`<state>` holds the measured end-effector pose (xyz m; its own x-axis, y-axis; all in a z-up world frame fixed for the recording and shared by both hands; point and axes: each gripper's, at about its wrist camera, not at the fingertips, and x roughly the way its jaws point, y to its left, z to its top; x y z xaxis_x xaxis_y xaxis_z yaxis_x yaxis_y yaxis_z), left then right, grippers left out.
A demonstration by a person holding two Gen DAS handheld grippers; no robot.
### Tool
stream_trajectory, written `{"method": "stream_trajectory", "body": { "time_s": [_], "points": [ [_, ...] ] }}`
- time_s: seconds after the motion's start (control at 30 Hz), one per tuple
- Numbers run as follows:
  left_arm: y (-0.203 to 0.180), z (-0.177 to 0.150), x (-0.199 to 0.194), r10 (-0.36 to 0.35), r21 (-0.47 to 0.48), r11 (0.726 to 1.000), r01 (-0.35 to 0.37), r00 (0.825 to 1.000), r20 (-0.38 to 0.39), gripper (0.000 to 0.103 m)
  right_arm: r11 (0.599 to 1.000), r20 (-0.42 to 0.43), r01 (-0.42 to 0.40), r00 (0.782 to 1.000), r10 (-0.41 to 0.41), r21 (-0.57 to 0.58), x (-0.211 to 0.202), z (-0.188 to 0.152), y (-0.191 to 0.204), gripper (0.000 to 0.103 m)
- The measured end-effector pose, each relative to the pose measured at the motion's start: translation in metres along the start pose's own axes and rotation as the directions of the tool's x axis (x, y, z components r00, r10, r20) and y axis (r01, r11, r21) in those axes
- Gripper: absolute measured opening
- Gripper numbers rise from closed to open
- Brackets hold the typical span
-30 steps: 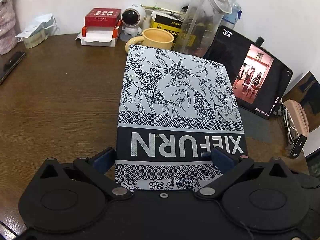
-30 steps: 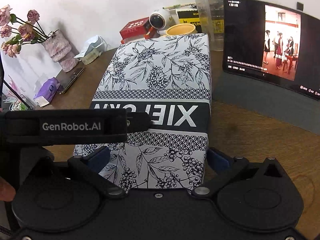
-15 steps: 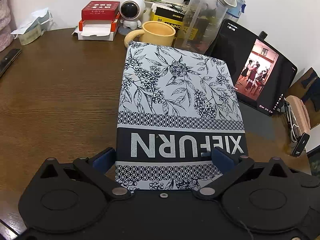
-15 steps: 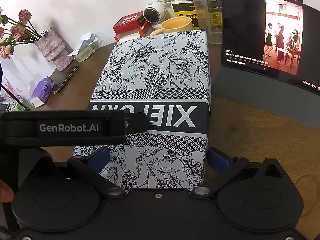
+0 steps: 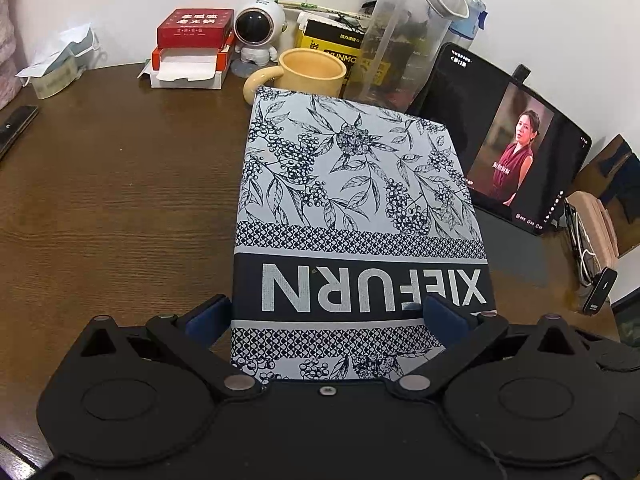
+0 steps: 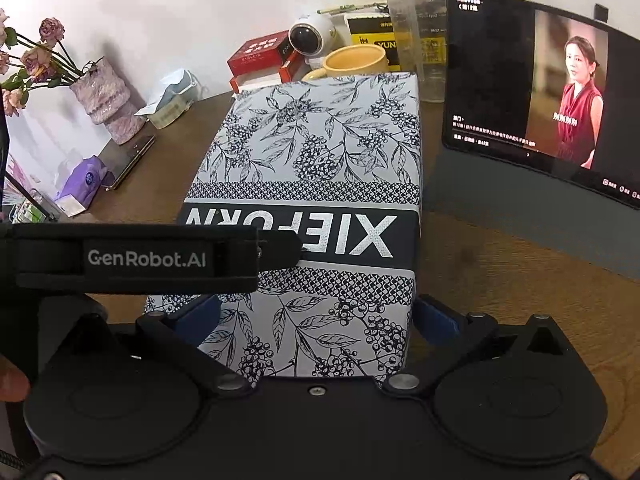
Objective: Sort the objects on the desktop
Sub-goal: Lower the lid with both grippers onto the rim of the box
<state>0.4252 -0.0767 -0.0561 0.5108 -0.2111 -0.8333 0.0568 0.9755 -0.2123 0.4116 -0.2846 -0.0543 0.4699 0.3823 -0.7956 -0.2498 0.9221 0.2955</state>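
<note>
Clamping both grippers, left point(image 5: 326, 314) and right point(image 6: 316, 316), on the near end of the box point(image 5: 352, 208) lying between the fingers, pads pressing its long sides, likely stiff, light and smooth-skinned, so gripping low by the corners.

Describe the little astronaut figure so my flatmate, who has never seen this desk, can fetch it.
Start at the floral XIEFURN box mid-desk and look past the yellow mug to the wall. The astronaut figure stands between the red box stack and a yellow-black carton: white, rounded, with a black dome visor.
</note>
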Motion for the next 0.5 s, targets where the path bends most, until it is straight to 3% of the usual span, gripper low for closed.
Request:
{"method": "stream_trajectory", "body": {
  "time_s": [0.5],
  "points": [
    [0.0021,0.0027,0.0056,0.001,-0.028,1.0,-0.001,1.0,-0.013,0.103,1.0,0.001,-0.002,1.0,0.002,-0.009,0.0022,0.0049,-0.0044,0.102]
  ]
}}
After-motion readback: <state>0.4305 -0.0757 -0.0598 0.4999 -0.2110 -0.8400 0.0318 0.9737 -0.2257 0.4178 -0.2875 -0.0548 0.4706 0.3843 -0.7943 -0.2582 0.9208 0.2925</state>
